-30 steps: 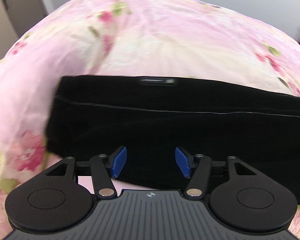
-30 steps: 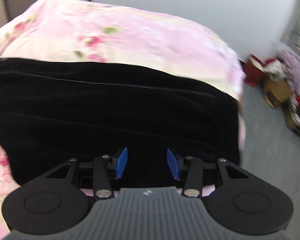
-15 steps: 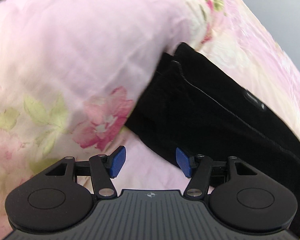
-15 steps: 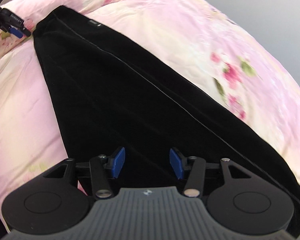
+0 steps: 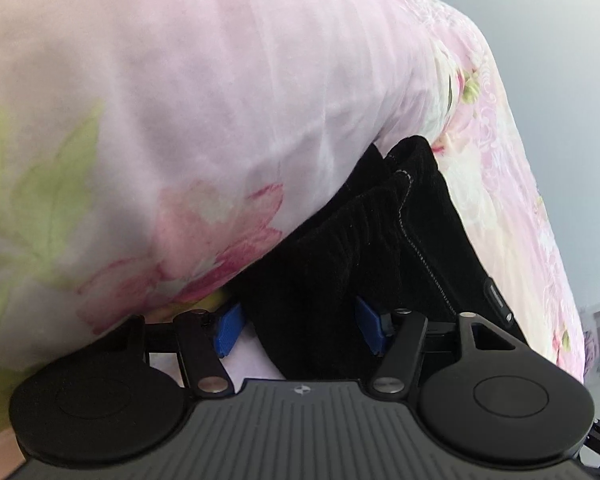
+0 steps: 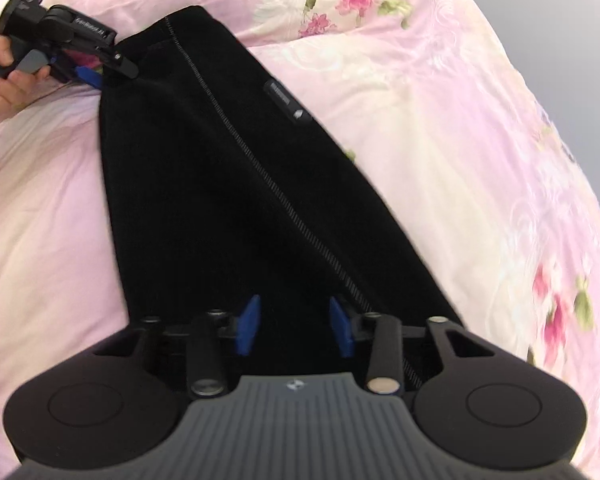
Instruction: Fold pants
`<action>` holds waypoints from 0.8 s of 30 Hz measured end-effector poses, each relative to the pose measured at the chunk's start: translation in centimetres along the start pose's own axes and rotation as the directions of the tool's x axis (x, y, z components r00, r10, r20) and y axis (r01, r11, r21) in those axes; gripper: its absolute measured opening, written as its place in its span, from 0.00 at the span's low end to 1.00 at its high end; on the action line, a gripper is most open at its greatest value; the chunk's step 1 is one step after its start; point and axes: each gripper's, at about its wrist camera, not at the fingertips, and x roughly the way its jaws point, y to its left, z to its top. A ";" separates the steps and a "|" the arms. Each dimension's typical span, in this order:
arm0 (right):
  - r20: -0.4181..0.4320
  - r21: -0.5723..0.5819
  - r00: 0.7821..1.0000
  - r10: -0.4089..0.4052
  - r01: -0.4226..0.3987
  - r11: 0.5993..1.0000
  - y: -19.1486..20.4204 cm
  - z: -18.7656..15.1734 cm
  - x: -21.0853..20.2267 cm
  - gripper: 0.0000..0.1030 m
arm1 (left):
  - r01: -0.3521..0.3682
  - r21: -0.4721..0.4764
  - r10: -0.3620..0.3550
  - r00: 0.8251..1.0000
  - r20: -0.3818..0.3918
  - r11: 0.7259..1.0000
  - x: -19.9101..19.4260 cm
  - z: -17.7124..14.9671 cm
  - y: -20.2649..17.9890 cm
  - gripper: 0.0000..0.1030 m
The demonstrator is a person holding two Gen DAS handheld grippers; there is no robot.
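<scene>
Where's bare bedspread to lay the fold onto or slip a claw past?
Bare floral bedspread lies beyond the black pants' stitched edge, and nearer, between pants and left claw. It is crowded at the pants' far end, where that claw sits against bunched quilt.

You can't read any text outright. Ahead of your right gripper (image 6: 295, 325), the pants (image 6: 228, 184) carry a small dark tag (image 6: 286, 101) with pale print too blurred to make out. Your left gripper (image 6: 96, 72), far ahead to the left, bears white lettering on its body, illegible. Each gripper's grey plate shows a small round emblem (image 5: 301, 390), no words.
</scene>
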 end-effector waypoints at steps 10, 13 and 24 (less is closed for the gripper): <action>-0.086 0.005 0.995 -0.048 0.049 0.999 -2.0 3.5 5.9 0.15 | 0.084 0.193 -0.111 0.985 0.134 0.978 -4.1 -0.1 -2.4 0.25; -0.086 0.022 0.995 -0.052 0.054 0.998 -1.8 3.7 7.4 0.15 | 0.149 0.216 -0.183 0.972 0.146 0.965 -5.5 0.8 -4.2 0.23; -0.061 0.050 0.998 0.024 -0.021 0.999 -0.9 2.1 4.1 0.16 | 0.199 0.377 -0.277 0.946 0.166 0.905 -9.5 0.8 -11.3 0.22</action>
